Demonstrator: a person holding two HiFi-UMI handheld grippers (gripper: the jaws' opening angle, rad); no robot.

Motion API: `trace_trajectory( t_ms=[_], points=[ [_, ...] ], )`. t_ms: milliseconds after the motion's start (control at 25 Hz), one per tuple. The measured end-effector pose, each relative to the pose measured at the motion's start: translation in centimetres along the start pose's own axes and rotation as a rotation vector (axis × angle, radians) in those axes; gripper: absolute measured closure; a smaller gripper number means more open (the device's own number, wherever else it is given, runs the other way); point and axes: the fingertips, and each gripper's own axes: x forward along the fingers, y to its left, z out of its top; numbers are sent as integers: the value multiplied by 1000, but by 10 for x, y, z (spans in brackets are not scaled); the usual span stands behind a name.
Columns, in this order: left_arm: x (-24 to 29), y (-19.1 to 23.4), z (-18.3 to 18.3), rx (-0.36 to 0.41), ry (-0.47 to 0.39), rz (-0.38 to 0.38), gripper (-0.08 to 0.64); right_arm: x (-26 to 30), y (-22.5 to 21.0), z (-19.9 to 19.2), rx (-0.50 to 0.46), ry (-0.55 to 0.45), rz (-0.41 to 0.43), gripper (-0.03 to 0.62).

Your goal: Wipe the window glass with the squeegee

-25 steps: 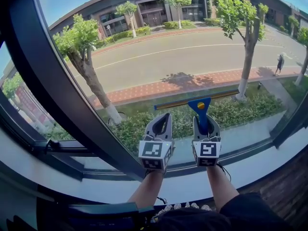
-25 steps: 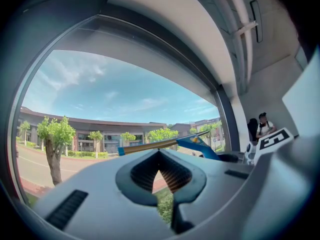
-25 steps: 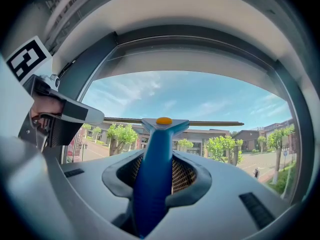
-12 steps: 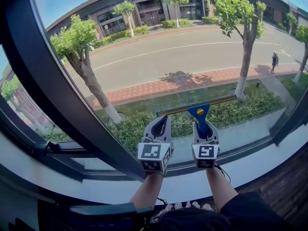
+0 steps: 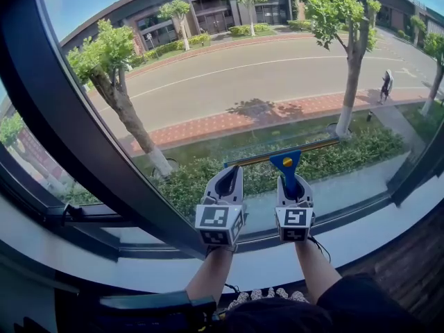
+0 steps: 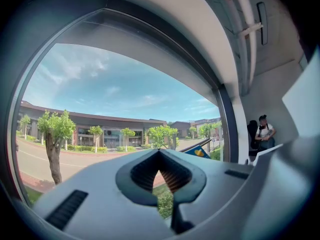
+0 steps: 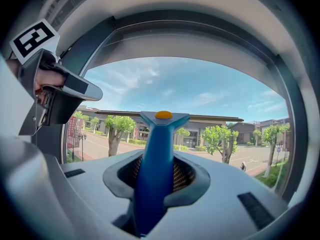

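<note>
Downward along the window glass [image 5: 243,82], the squeegee [image 5: 286,164] has slipped slightly and sits low on the pane.
Right gripper [image 5: 294,184] pinches its blue handle; left gripper [image 5: 227,177], pressed together and empty, hovers beside. Best practice: blade flat, pressure even.

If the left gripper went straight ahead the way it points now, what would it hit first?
Probably the window glass: the left gripper points at it with shut, empty tongs and nothing in between. The squeegee lies to its right. How close the glass is remains unclear.
</note>
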Motion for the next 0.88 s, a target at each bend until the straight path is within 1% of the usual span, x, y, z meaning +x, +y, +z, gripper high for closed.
trace_trajectory(
  t_ms=[360, 440, 560, 680, 760, 880],
  points=[
    [0, 2, -2, -9, 4, -12, 558, -4, 0, -1, 18, 32, 7, 482],
    [-1, 0, -2, -15, -1, -15, 558, -9, -3, -2, 16, 21, 10, 482],
    [-5, -2, 2, -21, -18, -20, 558, -20, -6, 7, 12, 14, 21, 483],
    [-11, -1, 10, -21, -40, -29, 558, -29, -12, 20, 19, 5, 14, 483],
    [-11, -6, 16, -10, -53, -39, 558, -32, -21, 26, 29, 1, 11, 483],
    [-9, -14, 31, 29, -77, -58, 558, -35, -34, 39, 55, -15, 19, 483]
  ],
)
